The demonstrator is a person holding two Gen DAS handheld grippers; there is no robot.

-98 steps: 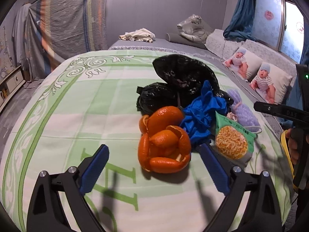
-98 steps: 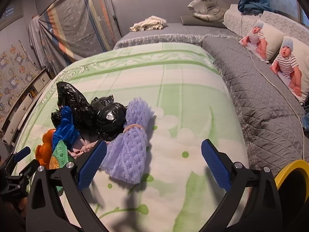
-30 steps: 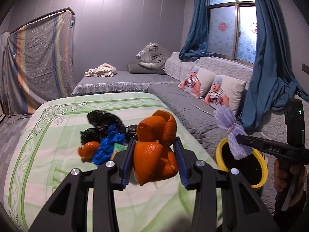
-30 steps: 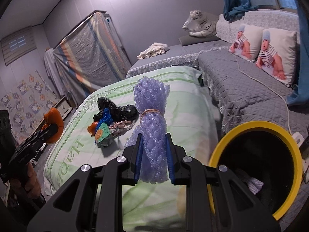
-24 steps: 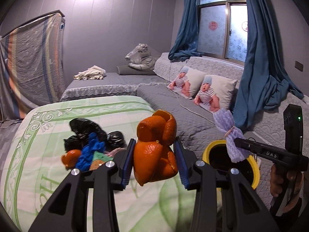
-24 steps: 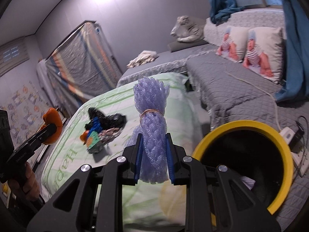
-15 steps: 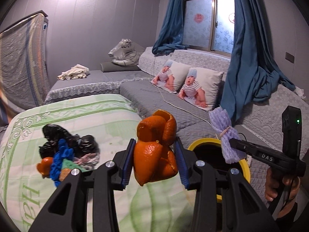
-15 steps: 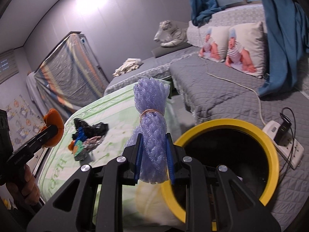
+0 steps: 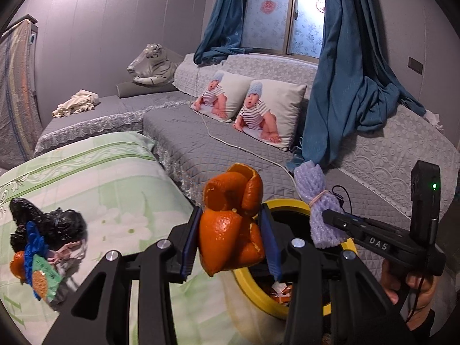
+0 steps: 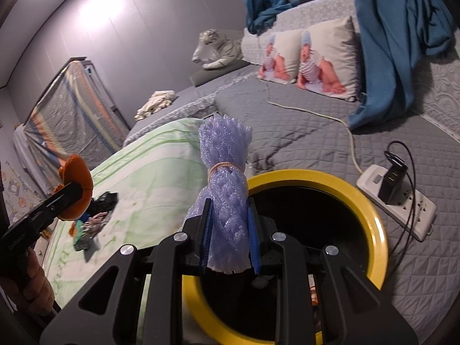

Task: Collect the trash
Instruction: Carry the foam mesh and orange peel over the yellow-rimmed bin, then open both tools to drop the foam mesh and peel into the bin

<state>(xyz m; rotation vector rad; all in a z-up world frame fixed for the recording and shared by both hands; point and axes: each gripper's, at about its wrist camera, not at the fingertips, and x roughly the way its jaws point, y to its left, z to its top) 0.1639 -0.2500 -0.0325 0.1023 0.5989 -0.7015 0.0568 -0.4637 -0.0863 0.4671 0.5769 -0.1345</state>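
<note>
Curled, dimpled orange peel [image 9: 231, 224] is being clamped by the left gripper [image 9: 231, 240] and a banded lilac foam net [image 10: 228, 201] by the right gripper [image 10: 230, 237], above the round yellow-rimmed bin [image 10: 371, 215].

Curled orange peel [image 9: 230, 224] held aloft near the yellow-rimmed bin [image 10: 371, 215]; purple foam net [image 10: 227, 198], rubber-banded, upright over it.

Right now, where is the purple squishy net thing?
The purple foam net is pinched in the right gripper, hanging over the near rim of the yellow bin, beside the green bedspread.
</note>
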